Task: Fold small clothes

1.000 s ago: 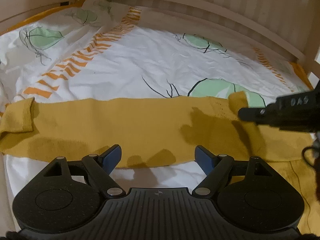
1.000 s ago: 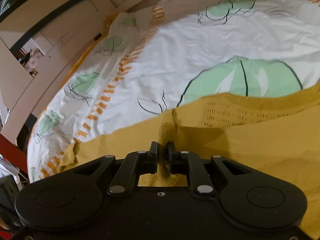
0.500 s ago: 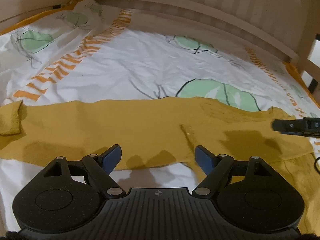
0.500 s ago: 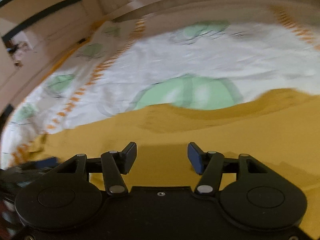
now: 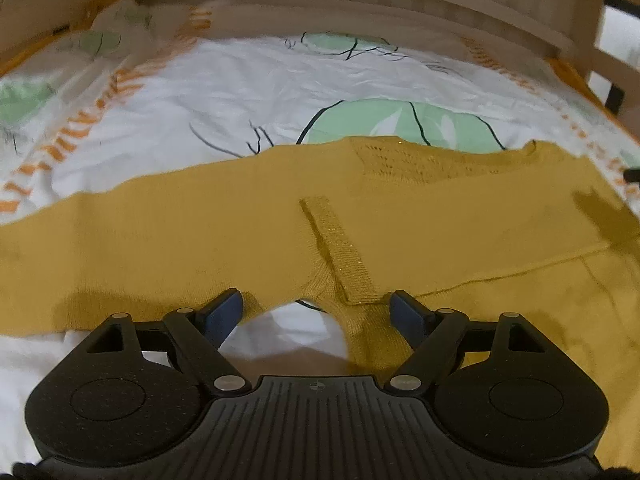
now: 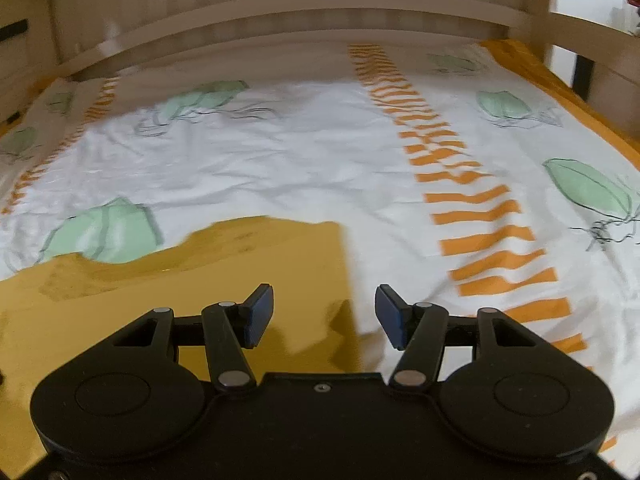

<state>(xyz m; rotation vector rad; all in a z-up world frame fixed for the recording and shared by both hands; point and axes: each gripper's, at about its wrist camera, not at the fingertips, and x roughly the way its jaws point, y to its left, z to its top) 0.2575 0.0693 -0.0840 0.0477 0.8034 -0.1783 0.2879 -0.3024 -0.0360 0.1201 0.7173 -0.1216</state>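
on the left, the left gripper [image 5: 316, 312] hung low over the near edge of the yellow knit top [image 5: 200, 240], its jaws spread wide and holding nothing. between them lay the spot where a sleeve meets the body, with a bare patch of bedsheet [image 5: 240, 92] showing through the gap. the top lay spread across the near part of the bed, and a ribbed cuff [image 5: 338, 248] of a folded-in sleeve rested on its middle.

further right, the top's body ended in a straight side edge on the sheet. the right gripper [image 6: 324, 316] hovered over that edge, jaws parted about halfway with nothing in them; they had just been opening, after letting the cloth go. beyond stood the wooden bed rail [image 6: 320, 8].

the risks seemed plain. the knit looked soft and stretchy, so a pinch at the left could take only one layer, or catch the sheet with it, and drag the laid sleeve askew. the right view was blurred, so how flat that edge lay was hard to tell.
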